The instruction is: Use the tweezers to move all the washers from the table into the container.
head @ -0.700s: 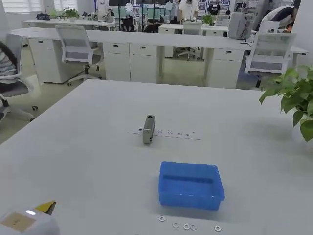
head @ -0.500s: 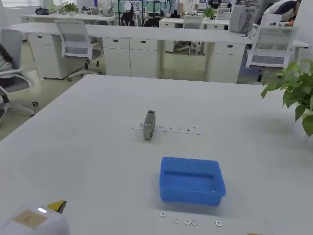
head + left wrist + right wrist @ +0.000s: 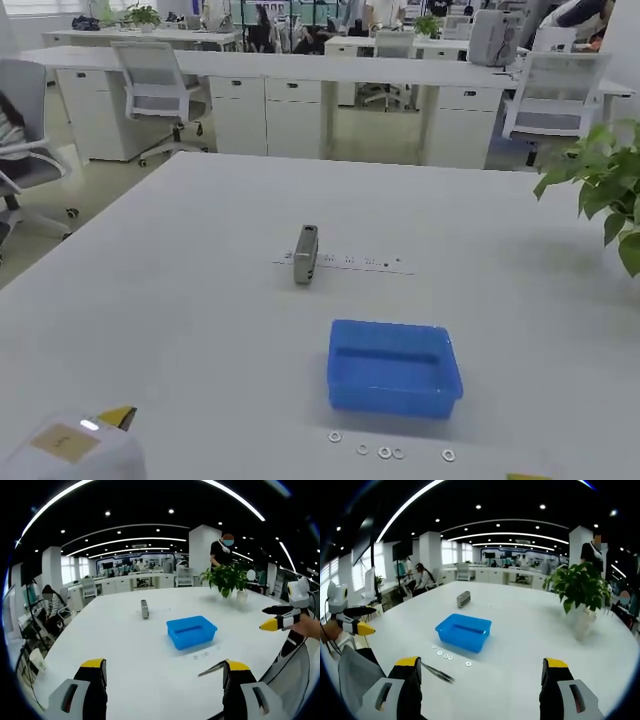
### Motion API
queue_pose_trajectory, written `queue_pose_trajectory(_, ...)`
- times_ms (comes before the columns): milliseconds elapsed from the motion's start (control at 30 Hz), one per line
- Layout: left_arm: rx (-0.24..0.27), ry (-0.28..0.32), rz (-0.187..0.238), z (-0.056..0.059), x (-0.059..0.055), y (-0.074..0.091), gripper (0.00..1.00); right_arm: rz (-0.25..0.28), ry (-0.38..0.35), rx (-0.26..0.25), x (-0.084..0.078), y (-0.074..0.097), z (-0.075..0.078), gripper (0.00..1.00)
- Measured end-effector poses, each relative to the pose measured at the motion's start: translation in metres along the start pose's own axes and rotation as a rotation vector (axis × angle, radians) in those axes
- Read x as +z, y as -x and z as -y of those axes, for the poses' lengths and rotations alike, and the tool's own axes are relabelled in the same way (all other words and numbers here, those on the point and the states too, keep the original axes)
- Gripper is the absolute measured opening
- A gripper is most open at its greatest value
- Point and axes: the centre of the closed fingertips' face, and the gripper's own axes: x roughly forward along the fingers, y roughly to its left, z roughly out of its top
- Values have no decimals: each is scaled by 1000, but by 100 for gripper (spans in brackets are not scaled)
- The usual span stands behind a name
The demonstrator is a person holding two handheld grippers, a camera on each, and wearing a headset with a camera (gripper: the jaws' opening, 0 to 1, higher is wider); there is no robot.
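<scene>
A blue container point(image 3: 393, 367) stands on the white table point(image 3: 180, 300); it also shows in the left gripper view point(image 3: 191, 631) and the right gripper view point(image 3: 464, 631). Several small washers point(image 3: 384, 452) lie in a row just in front of it, seen too as washers point(image 3: 450, 656). Thin metal tweezers point(image 3: 439, 672) lie near the table's front edge, also tweezers point(image 3: 212, 668). My left gripper point(image 3: 164, 667) is open and holds nothing; its body point(image 3: 70, 450) sits at the bottom left. My right gripper point(image 3: 481, 665) is open and holds nothing.
A grey block point(image 3: 305, 254) stands beyond the container at mid-table. A potted plant point(image 3: 605, 190) sits at the right. Office chairs point(image 3: 155, 90) and desks stand behind the table, with people in the room.
The head camera has tipped and shifted a little. The left gripper's body sits slightly higher in the head view. Container, washers and grey block have not moved.
</scene>
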Motion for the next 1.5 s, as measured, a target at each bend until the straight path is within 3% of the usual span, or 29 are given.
queue_pose_trajectory(233,5,-7,2,-1,2,1,99,25,-22,8,5,-1,-2,99)
queue_pose_trajectory(1067,9,-30,-16,-4,1,-4,99,-5,-18,10,0,-5,-3,99)
queue_pose_trajectory(1300,3,-35,13,-3,6,-5,99,-8,-22,10,-1,-9,-5,99)
queue_pose_trajectory(1500,-26,-66,45,5,14,-10,99,-3,-24,10,-1,-13,-4,99)
